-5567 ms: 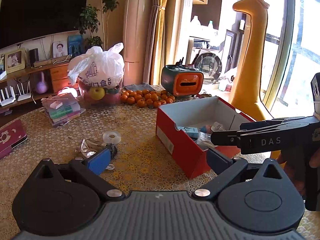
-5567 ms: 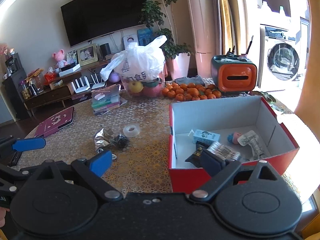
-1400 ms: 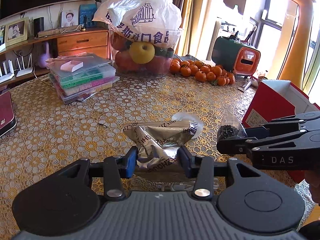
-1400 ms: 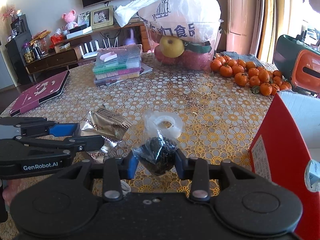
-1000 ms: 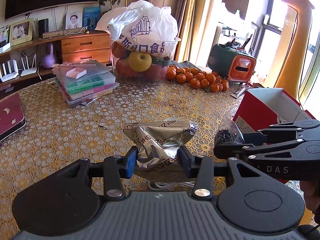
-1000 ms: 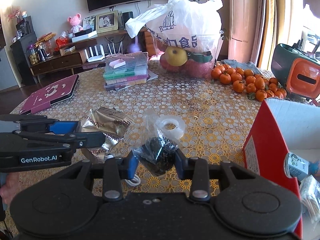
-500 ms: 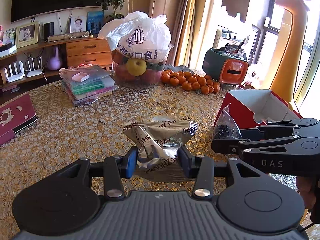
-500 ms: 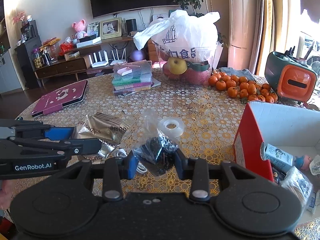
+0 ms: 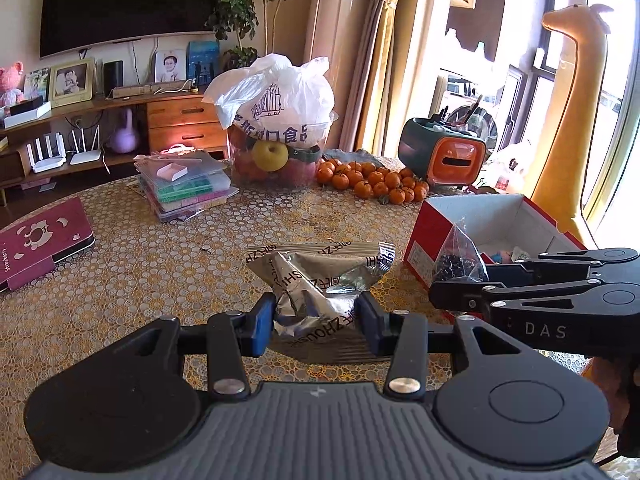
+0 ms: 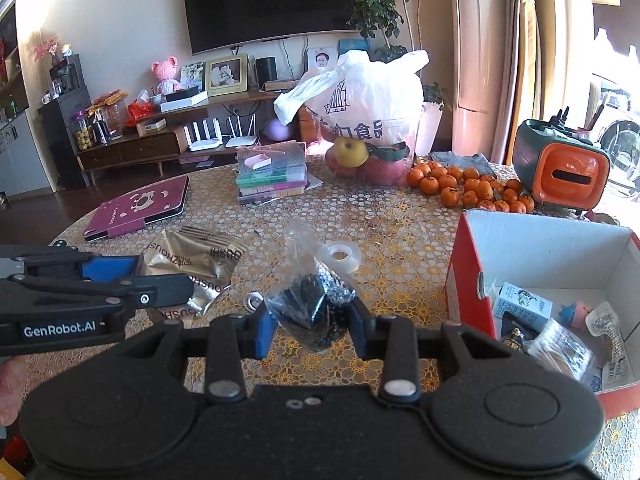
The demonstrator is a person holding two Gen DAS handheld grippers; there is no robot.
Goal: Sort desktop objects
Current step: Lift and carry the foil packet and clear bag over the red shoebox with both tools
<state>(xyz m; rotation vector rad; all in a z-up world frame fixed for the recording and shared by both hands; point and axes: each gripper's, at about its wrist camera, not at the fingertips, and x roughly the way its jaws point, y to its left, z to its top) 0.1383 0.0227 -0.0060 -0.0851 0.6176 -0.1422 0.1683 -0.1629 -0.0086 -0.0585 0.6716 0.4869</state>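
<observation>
At three o'clock, we note the red box [image 10: 466, 264] part-filled; left tongs [image 9: 318, 316] grip a foil packet [image 9: 320, 272], right tongs [image 10: 310, 322] a clear bag [image 10: 310, 300]; tape roll [image 10: 340, 256] remains.

— Bright daylight, strong, from the window [image 9: 608, 92] on the right side. Overexposed there, almost white, no detail behind the glass.

— Same on the right wrist view: glare at the right edge, washing out the curtain [image 10: 576, 40] area. Warm golden tone on the tablecloth [image 9: 160, 264].

— Dim on the left, near the television [image 10: 276, 0]. Soft shadows only, falling toward the left.

— Heavy fisheye bending at the edges: curved walls, curved window frame. Black vignette in the corners.

— Sharp in the middle. Slightly soft and grainy far back, around the shelf [image 9: 100, 100].
</observation>
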